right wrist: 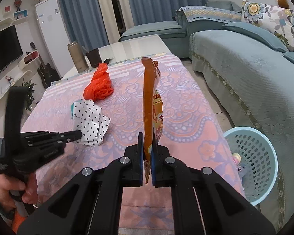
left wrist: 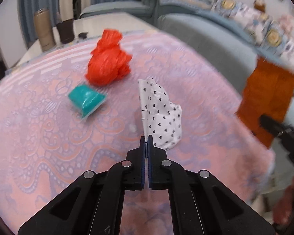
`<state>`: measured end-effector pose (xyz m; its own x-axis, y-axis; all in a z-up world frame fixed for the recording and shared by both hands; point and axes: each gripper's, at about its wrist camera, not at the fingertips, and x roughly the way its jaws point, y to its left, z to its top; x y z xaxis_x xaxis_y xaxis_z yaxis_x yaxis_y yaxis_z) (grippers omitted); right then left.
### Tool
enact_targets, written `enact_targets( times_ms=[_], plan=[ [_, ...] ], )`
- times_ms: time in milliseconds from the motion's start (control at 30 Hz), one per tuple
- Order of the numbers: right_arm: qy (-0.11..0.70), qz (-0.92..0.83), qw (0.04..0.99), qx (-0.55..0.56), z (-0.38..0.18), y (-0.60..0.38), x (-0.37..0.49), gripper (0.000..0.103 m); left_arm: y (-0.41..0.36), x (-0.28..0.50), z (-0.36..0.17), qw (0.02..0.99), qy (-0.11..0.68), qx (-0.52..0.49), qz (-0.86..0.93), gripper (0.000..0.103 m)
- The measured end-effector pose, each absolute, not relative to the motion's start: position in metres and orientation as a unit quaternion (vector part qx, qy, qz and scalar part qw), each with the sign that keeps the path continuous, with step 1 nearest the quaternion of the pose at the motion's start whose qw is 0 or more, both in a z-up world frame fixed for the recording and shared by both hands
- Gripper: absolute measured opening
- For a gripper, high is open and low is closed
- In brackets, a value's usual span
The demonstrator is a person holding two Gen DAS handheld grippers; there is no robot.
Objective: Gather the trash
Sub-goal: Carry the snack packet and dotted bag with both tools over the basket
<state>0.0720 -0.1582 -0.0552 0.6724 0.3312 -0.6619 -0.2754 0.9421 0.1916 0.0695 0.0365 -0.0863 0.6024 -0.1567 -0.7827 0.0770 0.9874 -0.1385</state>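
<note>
My left gripper (left wrist: 146,137) is shut on the edge of a crumpled white paper with black hearts (left wrist: 162,115), which rests on the pink patterned tablecloth (left wrist: 49,137). It also shows in the right wrist view (right wrist: 79,134), pinching the same paper (right wrist: 90,123). My right gripper (right wrist: 147,139) is shut on an orange snack wrapper (right wrist: 151,101) and holds it upright above the table; the wrapper appears at the right in the left wrist view (left wrist: 266,98). A crumpled red plastic bag (left wrist: 107,58) (right wrist: 99,84) and a teal packet (left wrist: 86,98) lie on the cloth.
A light blue perforated basket (right wrist: 260,156) with some trash inside stands on the floor right of the table, against the teal sofa (right wrist: 245,68). A tan tumbler (right wrist: 77,56) and a dark cup (right wrist: 94,57) stand at the table's far end.
</note>
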Motion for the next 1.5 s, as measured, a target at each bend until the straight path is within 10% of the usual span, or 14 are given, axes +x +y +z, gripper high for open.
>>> enact_targets(
  times_ms=[867, 1500],
  plan=[
    [0.327, 0.04, 0.944, 0.031, -0.018, -0.289, 0.068, 0.004, -0.119, 0.091, 0.007, 0.915, 0.318, -0.033, -0.245, 0.0],
    [0.498, -0.041, 0.852, 0.155, -0.18, -0.396, 0.108, 0.004, -0.23, 0.138, -0.13, 0.835, 0.457, 0.04, -0.302, 0.002]
  ],
)
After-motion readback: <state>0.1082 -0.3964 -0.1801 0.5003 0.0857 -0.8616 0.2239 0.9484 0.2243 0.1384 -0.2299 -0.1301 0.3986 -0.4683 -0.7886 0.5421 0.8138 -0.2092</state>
